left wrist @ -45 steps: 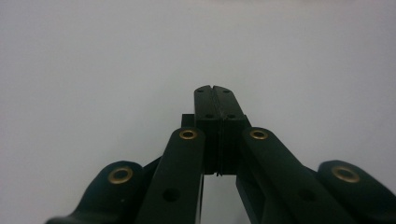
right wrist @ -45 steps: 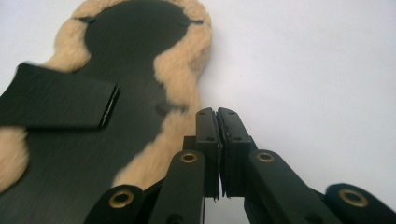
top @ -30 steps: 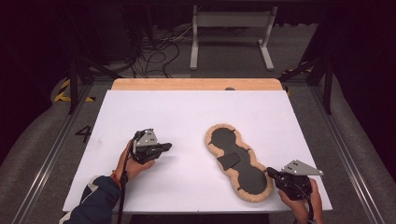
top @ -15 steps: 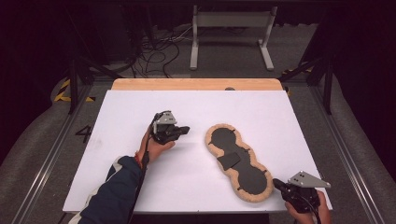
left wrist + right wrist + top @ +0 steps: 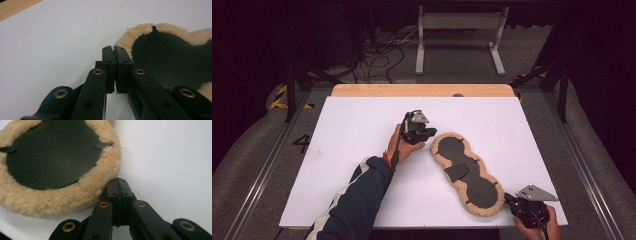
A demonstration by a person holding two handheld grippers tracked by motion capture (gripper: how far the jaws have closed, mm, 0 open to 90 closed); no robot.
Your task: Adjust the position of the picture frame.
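Two grippers flank the fleece-edged pad (image 5: 467, 172), which lies flat on the white worktop (image 5: 362, 150). From the high view, the left gripper (image 5: 424, 132) sits clenched at the pad's 10 o'clock end, the right gripper (image 5: 517, 205) clenched at its 5 o'clock end; the person's right forearm is cut off. In the left gripper view, shut jaws could shove the fleece rather than catch it. In the right gripper view, contact with the fleece is hard to judge.
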